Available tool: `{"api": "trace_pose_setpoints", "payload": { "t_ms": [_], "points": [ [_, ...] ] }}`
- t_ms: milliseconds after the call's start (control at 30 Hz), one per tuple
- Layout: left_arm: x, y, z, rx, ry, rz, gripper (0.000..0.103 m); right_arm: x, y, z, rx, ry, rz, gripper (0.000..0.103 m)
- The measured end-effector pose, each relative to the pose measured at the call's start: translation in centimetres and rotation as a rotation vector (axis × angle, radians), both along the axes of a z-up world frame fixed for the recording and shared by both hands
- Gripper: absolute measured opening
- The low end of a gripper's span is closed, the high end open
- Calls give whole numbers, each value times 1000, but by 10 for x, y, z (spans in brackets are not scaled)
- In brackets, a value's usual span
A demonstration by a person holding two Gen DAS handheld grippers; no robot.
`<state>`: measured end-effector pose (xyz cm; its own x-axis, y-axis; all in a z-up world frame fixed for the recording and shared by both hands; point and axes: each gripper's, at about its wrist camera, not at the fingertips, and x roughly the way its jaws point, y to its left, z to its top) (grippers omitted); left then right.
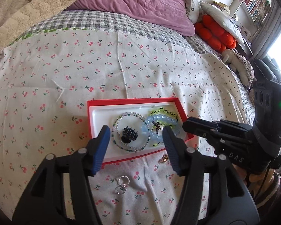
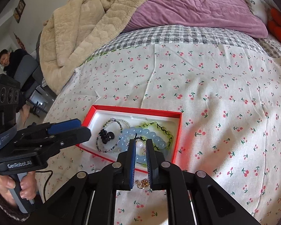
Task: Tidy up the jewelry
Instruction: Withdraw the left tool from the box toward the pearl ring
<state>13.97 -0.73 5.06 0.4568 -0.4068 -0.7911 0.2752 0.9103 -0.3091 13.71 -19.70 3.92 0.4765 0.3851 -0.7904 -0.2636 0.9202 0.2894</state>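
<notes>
Fingers of the left gripper [image 1: 135,146] gape wide, holding nothing; right gripper [image 2: 140,156] fingers sit nearly closed, empty, above the red box [image 2: 178,131] on the bed [image 2: 215,93].

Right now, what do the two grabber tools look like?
Both are black plastic with blue ribbed finger pads and silver bolts. The left gripper says GenRobot.AI, wears a blue ORICO strap and trails a black cable. The right gripper has DAS lettering and a green light.

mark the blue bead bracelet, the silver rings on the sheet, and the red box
blue bead bracelet [image 2: 140,132]: right wrist view, top beads.
silver rings [image 1: 122,182]: left wrist view, upper ring.
red box [image 1: 133,100]: left wrist view, far rim.
</notes>
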Motion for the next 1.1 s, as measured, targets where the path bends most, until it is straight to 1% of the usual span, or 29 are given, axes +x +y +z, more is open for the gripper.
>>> {"api": "trace_pose_setpoints", "payload": {
  "t_ms": [33,100,167,233,433,567,600,667,700,733,833,900,1000,1100],
  "points": [
    [-4,3,1,15,-7,0,64,-2,0,1,-5,-2,4,11],
    [-12,11,2,44,-16,13,72,-6,-1,3,-6,0,12,12],
    [-20,19,1,69,-22,34,77,-11,-1,4,-17,-1,20,12],
    [-28,23,-4,102,-15,49,77,-17,0,6,-29,-6,29,12],
    [-51,21,-24,196,18,34,78,-38,6,4,-54,-8,53,17],
    [-61,22,-36,225,38,25,78,-48,14,-6,-109,-13,73,22],
    [-64,23,-38,230,43,22,78,-49,15,-10,-120,-4,79,25],
    [-67,24,-43,244,49,15,78,-50,15,-18,-129,18,74,40],
    [-68,24,-45,251,51,10,78,-50,15,-21,-124,25,67,62],
    [-69,25,-47,258,56,3,78,-51,14,-22,-118,24,56,75],
    [-69,29,-52,264,69,-15,78,-54,17,-23,-109,6,60,75],
    [-68,32,-54,251,73,-30,78,-55,19,-25,-134,-4,64,76],
    [-68,36,-56,244,61,-38,78,-55,19,-29,-165,-12,61,76],
    [-69,33,-59,234,26,-94,78,-56,17,-31,-178,-41,59,76]
  ]
}}
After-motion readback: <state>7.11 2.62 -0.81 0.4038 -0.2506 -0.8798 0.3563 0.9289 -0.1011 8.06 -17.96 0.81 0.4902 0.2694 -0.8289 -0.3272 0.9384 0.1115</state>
